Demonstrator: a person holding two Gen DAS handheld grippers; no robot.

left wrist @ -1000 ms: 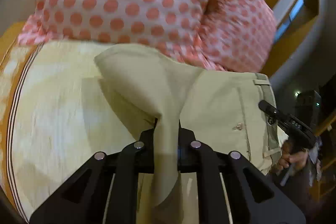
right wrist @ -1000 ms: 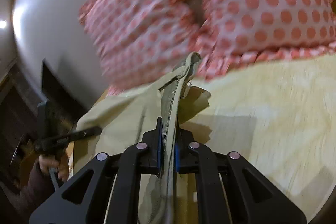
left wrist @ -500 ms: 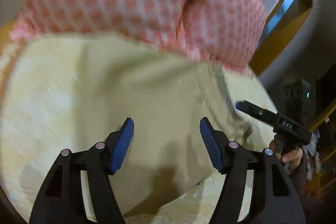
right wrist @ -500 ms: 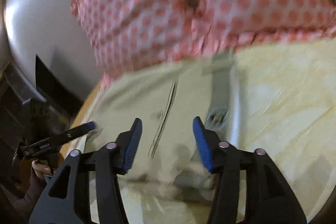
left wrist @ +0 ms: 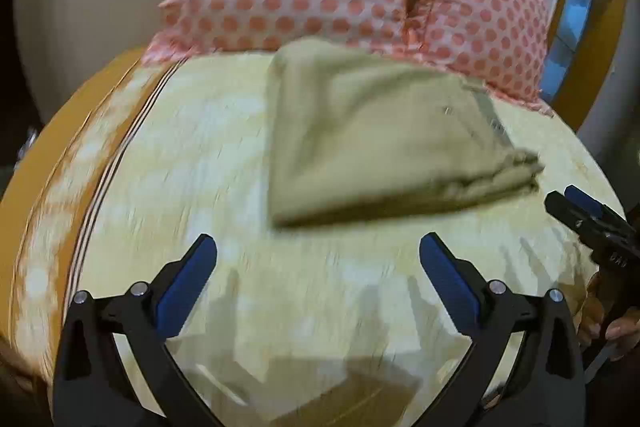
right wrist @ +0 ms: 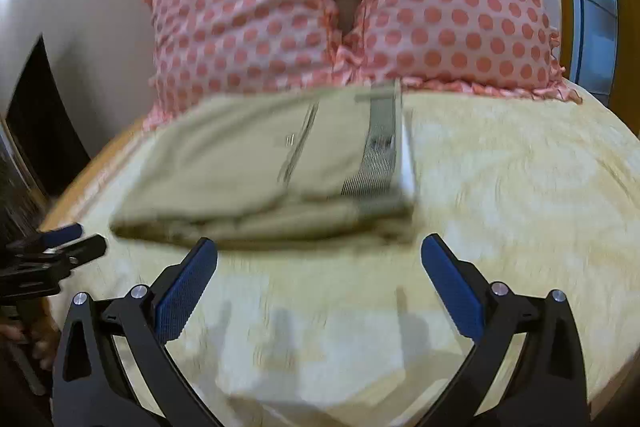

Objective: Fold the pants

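A bed (left wrist: 168,187) covered by a pale yellow spread with an orange, striped border is seen filling most of both wrist views. Two pink pillows with coral polka dots (right wrist: 440,7) are propped at its far end, against a light wall. Khaki pants (left wrist: 380,147) are laid folded into a compact stack on the bed, just in front of the pillows, with the striped inner waistband (right wrist: 380,147) turned up along the right edge in the right wrist view; the layered folded edges are turned toward the cameras. The left gripper (left wrist: 318,267) is held above bare spread short of the pants, its blue-padded jaws spread wide with nothing between them. The right gripper (right wrist: 319,267) is likewise held with its jaws spread wide and empty, close to the near edge of the stack. Both views are blurred by motion.
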